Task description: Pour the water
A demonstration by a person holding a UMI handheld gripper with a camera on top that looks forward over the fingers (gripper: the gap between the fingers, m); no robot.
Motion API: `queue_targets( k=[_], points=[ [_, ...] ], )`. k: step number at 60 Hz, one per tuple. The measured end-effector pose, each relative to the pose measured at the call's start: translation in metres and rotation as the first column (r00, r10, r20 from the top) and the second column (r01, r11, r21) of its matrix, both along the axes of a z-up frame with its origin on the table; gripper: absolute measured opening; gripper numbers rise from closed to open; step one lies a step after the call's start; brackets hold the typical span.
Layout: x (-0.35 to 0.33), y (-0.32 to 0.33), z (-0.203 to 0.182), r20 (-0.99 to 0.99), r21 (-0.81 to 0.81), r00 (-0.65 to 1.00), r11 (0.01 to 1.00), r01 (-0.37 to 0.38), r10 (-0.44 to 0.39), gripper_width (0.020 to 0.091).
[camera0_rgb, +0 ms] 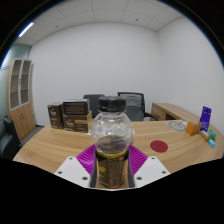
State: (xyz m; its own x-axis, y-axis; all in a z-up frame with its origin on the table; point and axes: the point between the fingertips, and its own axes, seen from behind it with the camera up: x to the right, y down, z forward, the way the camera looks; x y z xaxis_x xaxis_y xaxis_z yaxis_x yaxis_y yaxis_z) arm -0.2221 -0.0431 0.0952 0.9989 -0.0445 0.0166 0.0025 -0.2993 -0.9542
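Squarely between the gripper (pixel 111 172) fingers: clear plastic bottle with black screw cap (pixel 111 140), upright, purple pads (pixel 87 155) pressed against both its sides. Beyond, at 12 o'clock: pale wooden table (pixel 50 146). At 2 o'clock from the bottle, flat round red coaster (pixel 158 146) on the table. At 10 o'clock, two dark printed cartons (pixel 69 116). Behind those, black office chairs (pixel 130 102).

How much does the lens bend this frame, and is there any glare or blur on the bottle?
Gripper view: strong fisheye, so the table edge and the walls curve; a ceiling light is blown out to white; the bottle between the jaws of the gripper stands close and fairly sharp, with only soft highlights on its clear shoulder.
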Motion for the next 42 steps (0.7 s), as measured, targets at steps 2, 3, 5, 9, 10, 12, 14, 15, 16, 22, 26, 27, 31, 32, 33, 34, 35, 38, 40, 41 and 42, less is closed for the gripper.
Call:
queue_targets(
  k=[2, 3, 5, 9, 10, 12, 14, 15, 16, 22, 26, 27, 31, 32, 33, 34, 35, 38, 40, 41, 42],
  points=[
    [0.0, -0.001, 0.001, 0.004, 0.002, 1.0, 1.0, 0.004, -0.004, 0.0394],
    [0.001, -0.001, 0.001, 0.008, 0.002, 1.0, 1.0, 0.007, -0.007, 0.0394],
    [0.002, -0.001, 0.001, 0.018, 0.002, 1.0, 1.0, 0.009, -0.009, 0.0369],
    [-0.001, -0.001, 0.001, 0.041, -0.003, 0.999, 1.0, 0.002, -0.002, 0.0363],
    [-0.002, -0.001, 0.002, 0.05, -0.004, 0.999, 1.0, 0.0, 0.0, 0.0336],
    [-0.004, -0.001, 0.004, 0.059, -0.007, 0.998, 1.0, -0.001, 0.002, 0.0336],
    [-0.012, -0.001, 0.006, 0.063, -0.012, 0.998, 1.0, -0.012, 0.013, 0.0335],
    [-0.016, 0.0, 0.009, 0.059, -0.01, 0.998, 1.0, -0.014, 0.015, 0.0335],
    [-0.021, 0.001, 0.012, 0.05, -0.006, 0.999, 1.0, -0.017, 0.017, 0.0335],
    [-0.05, 0.004, 0.041, -0.055, 0.029, 0.996, 0.997, -0.068, 0.07, 0.0336],
    [-0.077, 0.013, 0.067, -0.194, 0.07, 0.974, 0.992, -0.102, 0.114, 0.0335],
    [-0.088, 0.017, 0.074, -0.232, 0.081, 0.965, 0.992, -0.102, 0.118, 0.0335],
    [-0.097, 0.031, 0.098, -0.411, 0.116, 0.901, 0.988, -0.102, 0.142, 0.0338],
    [-0.1, 0.035, 0.104, -0.46, 0.124, 0.876, 0.987, -0.099, 0.146, 0.0337],
    [-0.103, 0.038, 0.11, -0.51, 0.13, 0.847, 0.987, -0.098, 0.152, 0.0336],
    [-0.105, 0.042, 0.116, -0.559, 0.135, 0.814, 0.986, -0.097, 0.156, 0.0336],
    [-0.106, 0.046, 0.121, -0.61, 0.138, 0.777, 0.986, -0.091, 0.156, 0.0336],
    [-0.112, 0.061, 0.134, -0.756, 0.133, 0.639, 0.989, -0.065, 0.143, 0.0335],
    [-0.117, 0.07, 0.138, -0.832, 0.121, 0.539, 0.991, -0.05, 0.129, 0.0335],
    [-0.116, 0.074, 0.141, -0.869, 0.117, 0.48, 0.992, -0.042, 0.123, 0.0334],
    [-0.116, 0.078, 0.143, -0.901, 0.112, 0.418, 0.993, -0.037, 0.117, 0.0333]
  ],
)
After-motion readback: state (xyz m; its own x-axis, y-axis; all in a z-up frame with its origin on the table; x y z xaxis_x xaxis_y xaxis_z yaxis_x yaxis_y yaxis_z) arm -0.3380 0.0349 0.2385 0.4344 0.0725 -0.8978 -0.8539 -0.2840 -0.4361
